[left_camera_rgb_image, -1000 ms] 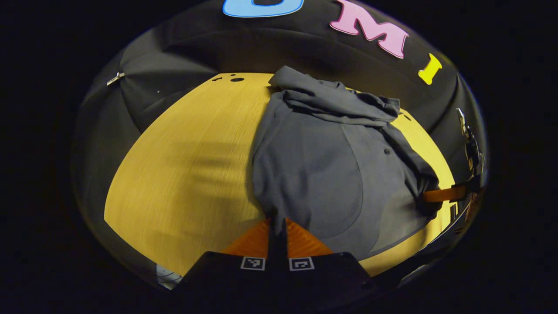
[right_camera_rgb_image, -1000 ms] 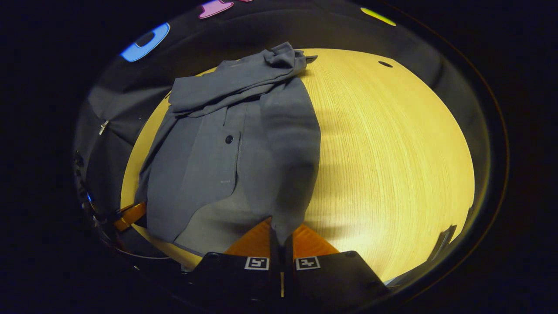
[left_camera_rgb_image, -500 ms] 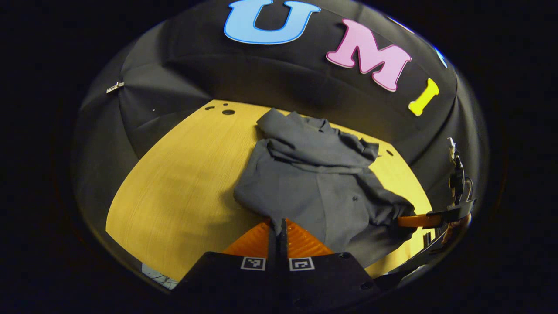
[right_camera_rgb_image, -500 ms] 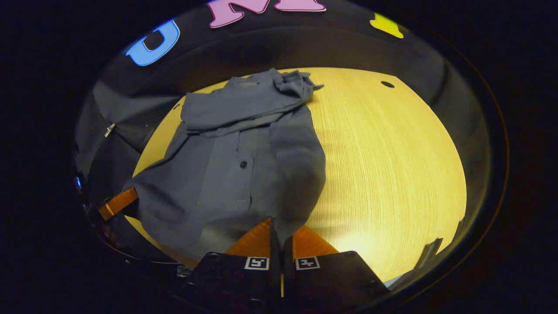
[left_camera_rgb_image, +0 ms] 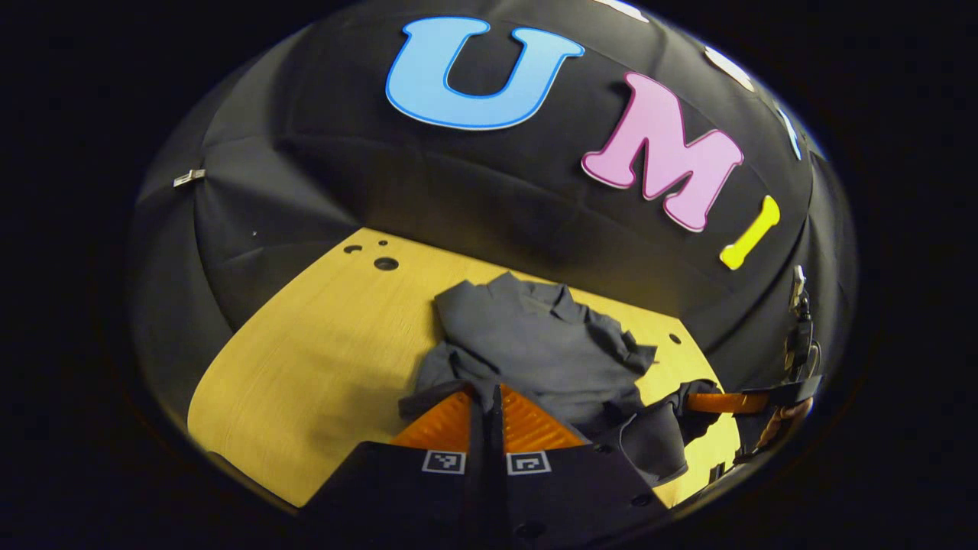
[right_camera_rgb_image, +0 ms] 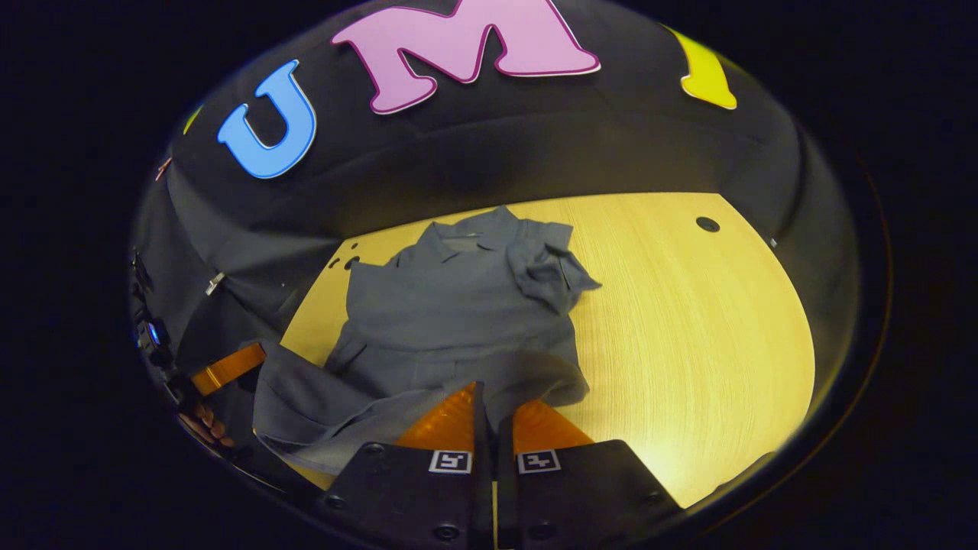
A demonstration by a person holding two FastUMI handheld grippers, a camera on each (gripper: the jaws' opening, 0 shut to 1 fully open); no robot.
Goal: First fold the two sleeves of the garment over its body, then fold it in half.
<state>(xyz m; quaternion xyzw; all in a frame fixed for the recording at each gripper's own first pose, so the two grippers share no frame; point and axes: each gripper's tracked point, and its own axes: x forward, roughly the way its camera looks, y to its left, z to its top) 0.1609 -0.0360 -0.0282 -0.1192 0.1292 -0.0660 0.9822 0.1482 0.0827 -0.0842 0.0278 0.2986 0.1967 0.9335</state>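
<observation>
A grey button-up shirt (left_camera_rgb_image: 535,344) lies on the yellow wooden table (left_camera_rgb_image: 306,367) with both sleeves folded across its chest and its collar toward the far wall. My left gripper (left_camera_rgb_image: 487,391) is shut on one bottom-hem corner, held up off the table. My right gripper (right_camera_rgb_image: 486,391) is shut on the other hem corner of the shirt (right_camera_rgb_image: 458,321). The lower half of the garment hangs lifted between the two grippers and curls toward the collar. Far off in the left gripper view, the right gripper (left_camera_rgb_image: 722,402) grips the cloth; in the right gripper view, the left gripper (right_camera_rgb_image: 229,367) does the same.
The table (right_camera_rgb_image: 688,321) has bare wood to the right of the shirt in the right gripper view and to the left in the left gripper view. Small round holes (left_camera_rgb_image: 385,263) mark the far corners. The black cloth wall stands close behind the collar.
Both grippers have risen and moved toward the far wall, carrying the hem up off the table. The shirt's lower half has lifted and bunched toward the collar.
</observation>
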